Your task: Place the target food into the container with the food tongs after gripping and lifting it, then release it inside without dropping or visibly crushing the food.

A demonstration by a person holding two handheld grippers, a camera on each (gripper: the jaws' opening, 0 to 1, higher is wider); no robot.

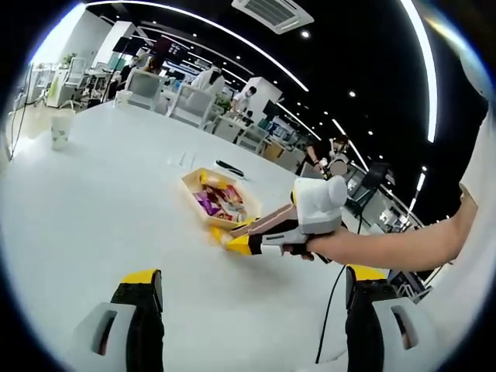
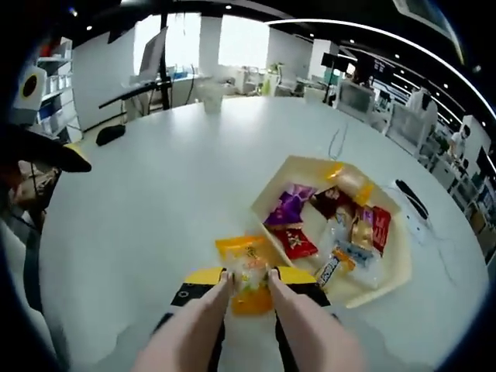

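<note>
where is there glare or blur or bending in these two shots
Left gripper view: ceiling light strips bow into arcs and the pale hexagonal snack tray looks soft. Right gripper view: windows blow out white, the glossy white table carries sheen, and the orange snack packet stays fairly sharp.

The left gripper (image 1: 248, 298) sits low in the left gripper view with its two yellow-tipped jaws set wide apart and nothing between them. The right gripper (image 1: 239, 236) enters that view from the right, held by the person's hand (image 1: 310, 246) on a bare, extended forearm, jaws pointing down-left. In the right gripper view, the right gripper (image 2: 249, 280) has its jaws drawn close together, pinching an orange packet.
</note>
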